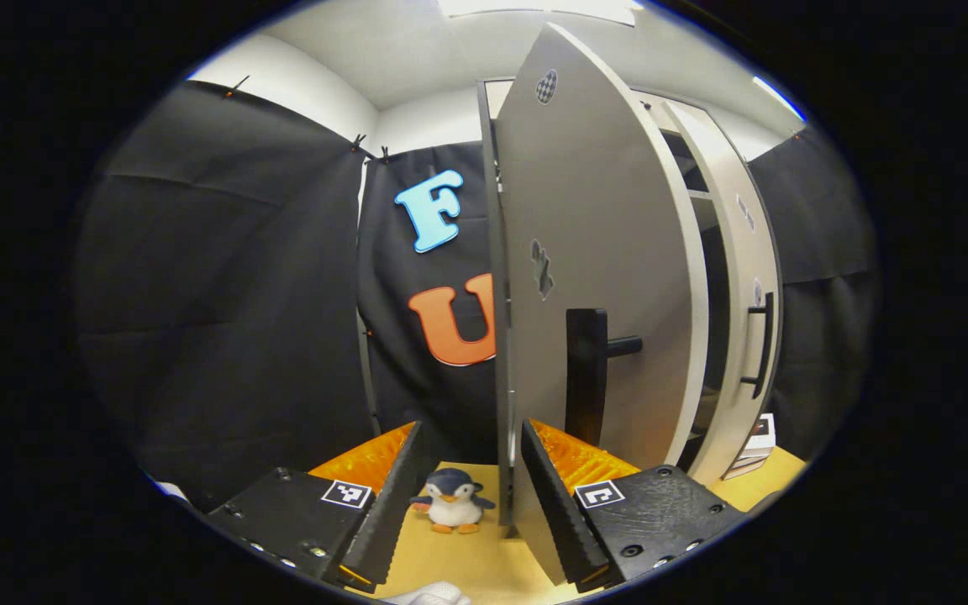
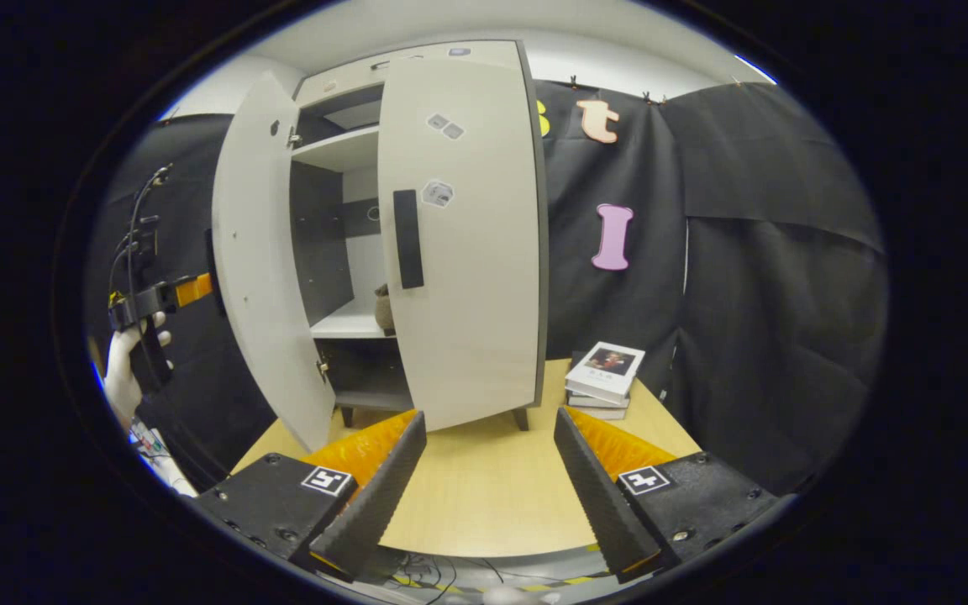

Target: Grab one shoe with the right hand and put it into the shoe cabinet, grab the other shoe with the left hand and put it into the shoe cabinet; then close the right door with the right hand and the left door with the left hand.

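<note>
Fingers of both grippers gape wide, empty: left gripper (image 1: pixel 467 504) at the left door (image 1: pixel 602 277) edge; right door (image 2: pixel 463 244) still ajar; door-closing step, I judge.

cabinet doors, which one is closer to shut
The right door, the one near the stack of books. It covers most of its side of the cabinet, while the left door swings wide out toward the left gripper.
</note>
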A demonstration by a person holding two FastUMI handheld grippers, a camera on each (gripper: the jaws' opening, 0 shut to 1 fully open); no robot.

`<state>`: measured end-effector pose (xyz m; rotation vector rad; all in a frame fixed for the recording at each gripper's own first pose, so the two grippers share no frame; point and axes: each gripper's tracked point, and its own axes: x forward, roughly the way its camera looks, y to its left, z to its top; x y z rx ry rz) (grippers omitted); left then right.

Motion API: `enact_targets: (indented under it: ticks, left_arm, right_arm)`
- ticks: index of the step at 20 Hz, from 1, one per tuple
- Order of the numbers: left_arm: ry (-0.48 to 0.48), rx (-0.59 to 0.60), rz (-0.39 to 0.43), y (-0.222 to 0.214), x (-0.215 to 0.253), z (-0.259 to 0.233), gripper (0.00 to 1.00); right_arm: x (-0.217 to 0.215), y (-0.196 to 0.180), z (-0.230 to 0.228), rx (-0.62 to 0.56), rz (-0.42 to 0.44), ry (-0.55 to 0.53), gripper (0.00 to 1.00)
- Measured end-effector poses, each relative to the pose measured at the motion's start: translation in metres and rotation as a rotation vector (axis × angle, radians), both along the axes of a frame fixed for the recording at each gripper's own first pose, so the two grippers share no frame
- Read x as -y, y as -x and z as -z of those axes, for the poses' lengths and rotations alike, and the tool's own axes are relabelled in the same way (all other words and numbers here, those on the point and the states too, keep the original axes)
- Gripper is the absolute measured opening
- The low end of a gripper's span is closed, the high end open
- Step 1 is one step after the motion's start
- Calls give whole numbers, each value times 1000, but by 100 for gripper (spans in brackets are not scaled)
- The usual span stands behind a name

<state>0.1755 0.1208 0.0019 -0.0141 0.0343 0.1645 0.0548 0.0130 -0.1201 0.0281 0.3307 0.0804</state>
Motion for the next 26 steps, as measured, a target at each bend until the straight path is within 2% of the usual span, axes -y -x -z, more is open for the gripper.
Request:
enact_targets:
  ticks: [4, 5, 6, 14, 15, 16, 17, 26]
  left_arm:
    - [-6, 0, 53, -15, 37, -1, 73]
    - [9, -7, 75, -22, 46, -1, 79]
    - [25, -10, 88, -20, 54, 0, 97]
    - [6, -3, 104, 9, 81, -13, 96]
    - [16, -5, 111, 17, 86, -13, 96]
    - [19, -4, 117, 26, 90, -15, 100]
    - [13, -3, 115, 37, 92, -17, 96]
    - [17, -20, 110, 116, 109, -1, 96]
  right_arm:
    - [5, -3, -12, 25, -13, 15, 100]
    - [7, -3, -15, 33, -14, 17, 100]
    - [9, -3, -18, 38, -14, 18, 100]
    - [14, -4, -39, 90, -15, -2, 100]
    - [14, -5, -41, 94, -15, -2, 100]
    - [15, -8, -44, 101, -14, -4, 100]
    - [17, -11, -45, 106, -11, -7, 100]
    - [25, -12, -67, 168, 27, -22, 100]
